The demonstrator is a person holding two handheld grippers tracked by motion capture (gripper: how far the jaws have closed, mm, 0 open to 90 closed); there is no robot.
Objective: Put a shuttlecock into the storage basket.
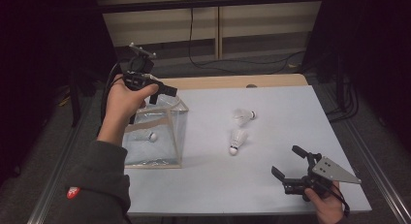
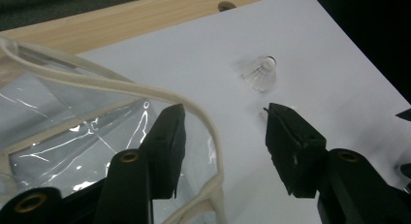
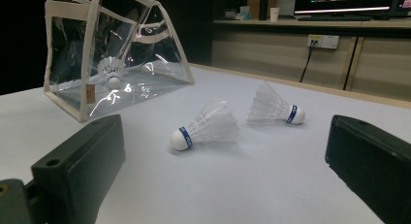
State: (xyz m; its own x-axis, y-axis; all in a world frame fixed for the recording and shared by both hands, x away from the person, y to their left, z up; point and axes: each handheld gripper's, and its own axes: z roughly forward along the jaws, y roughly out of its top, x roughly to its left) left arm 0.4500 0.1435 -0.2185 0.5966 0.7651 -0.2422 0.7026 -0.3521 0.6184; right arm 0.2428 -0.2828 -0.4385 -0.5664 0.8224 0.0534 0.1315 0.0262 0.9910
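Observation:
A clear plastic bag (image 1: 162, 136) with cream trim stands open at the left of the white table. One white shuttlecock (image 1: 151, 136) lies inside it. My left gripper (image 1: 161, 93) hovers over the bag's far right corner, and its jaws stand apart. The bag's rim (image 2: 206, 118) runs between them without being pinched. Two more shuttlecocks (image 1: 244, 115) (image 1: 237, 140) lie on the table's middle. Near the front right edge my right gripper (image 1: 289, 162) stands open with nothing in it, pointed at those two shuttlecocks (image 3: 207, 126) (image 3: 274, 108) and the bag (image 3: 121, 83).
The white table sheet (image 1: 271, 103) ends in a wooden strip (image 1: 228, 81) at the far side, with a hole in it. Black cables (image 1: 232, 63) trail on the floor behind. Dark drop-offs border the table left and right.

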